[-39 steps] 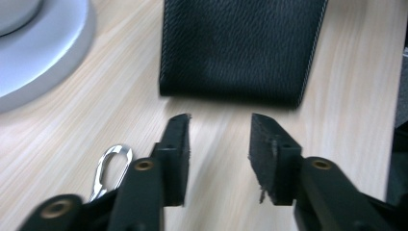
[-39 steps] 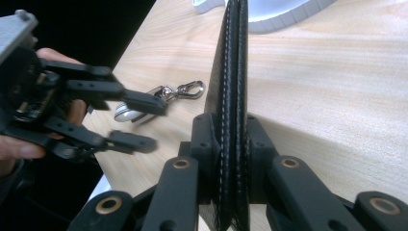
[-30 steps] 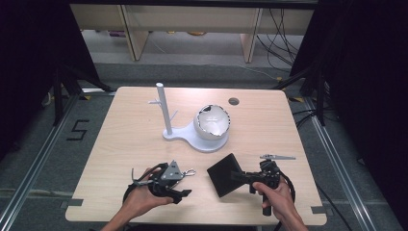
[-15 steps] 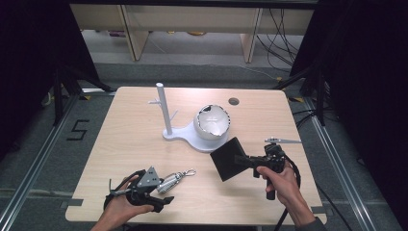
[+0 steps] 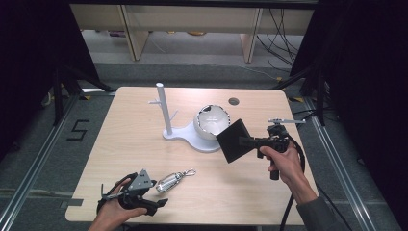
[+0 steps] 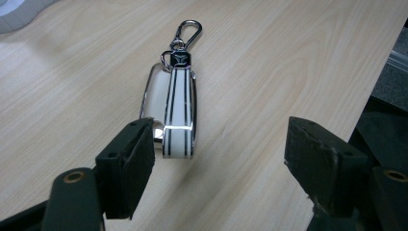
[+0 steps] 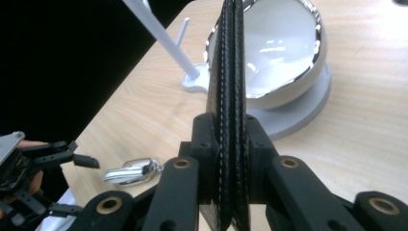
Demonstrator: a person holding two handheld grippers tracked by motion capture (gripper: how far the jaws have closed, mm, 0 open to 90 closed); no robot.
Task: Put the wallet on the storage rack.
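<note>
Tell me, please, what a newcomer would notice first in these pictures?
Probably the black wallet, which the right gripper holds clamped in the air just in front of the shiny bowl on the white stand. Next, the silver key fob lying on the table before the open left gripper.

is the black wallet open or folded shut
Folded shut: in the right gripper view the wallet's two stitched halves lie flat together, clamped between the right gripper's jaws.
</note>
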